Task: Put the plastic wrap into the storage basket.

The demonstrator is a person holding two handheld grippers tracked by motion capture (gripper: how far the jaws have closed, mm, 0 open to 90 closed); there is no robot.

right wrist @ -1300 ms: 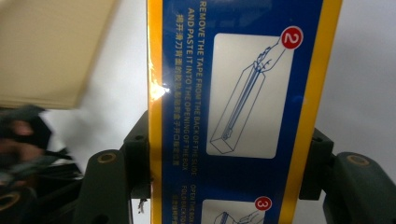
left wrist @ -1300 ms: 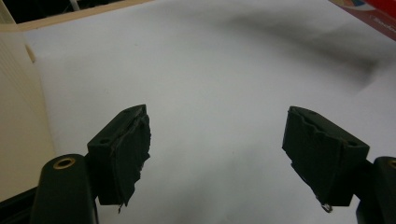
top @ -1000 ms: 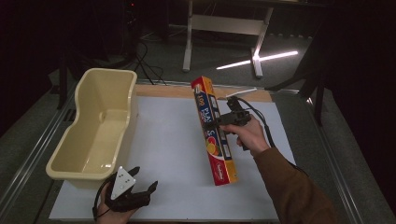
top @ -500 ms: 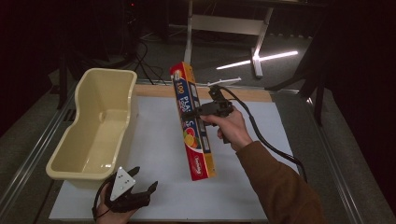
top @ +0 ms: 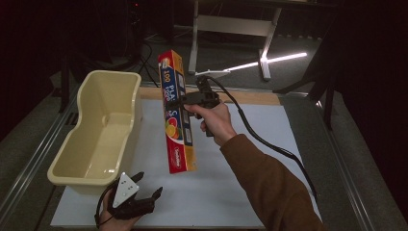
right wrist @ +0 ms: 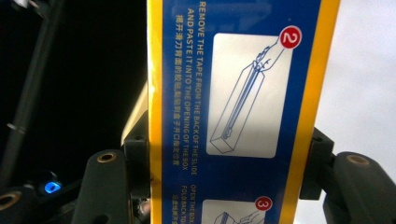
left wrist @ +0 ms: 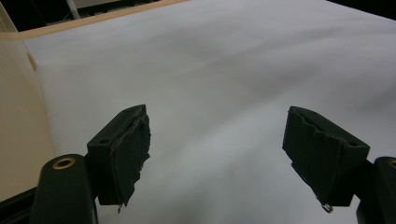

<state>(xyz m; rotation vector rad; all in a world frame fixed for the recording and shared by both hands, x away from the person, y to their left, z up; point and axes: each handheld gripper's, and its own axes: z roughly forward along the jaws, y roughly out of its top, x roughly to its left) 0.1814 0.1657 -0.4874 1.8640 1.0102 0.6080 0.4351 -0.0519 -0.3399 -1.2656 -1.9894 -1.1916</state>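
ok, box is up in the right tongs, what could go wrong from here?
1. The right tongs grip the long plastic wrap box around mid-length, clear of the table; it hangs tilted and could swing or slip.
2. If it is headed for the cream tub, the low end could catch the rim.
3. The left tongs rest open near the tub, possibly in the way.

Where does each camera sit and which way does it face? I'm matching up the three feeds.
High view: above the person's side of the table, looking forward and down on the white mat, cream tub and wrap box; forearm, right gripper and left gripper show.
Left gripper view: rides the left gripper, facing the mat between open fingers.
Right gripper view: rides the right gripper, facing the box its fingers clamp.
High and right gripper views share the box.
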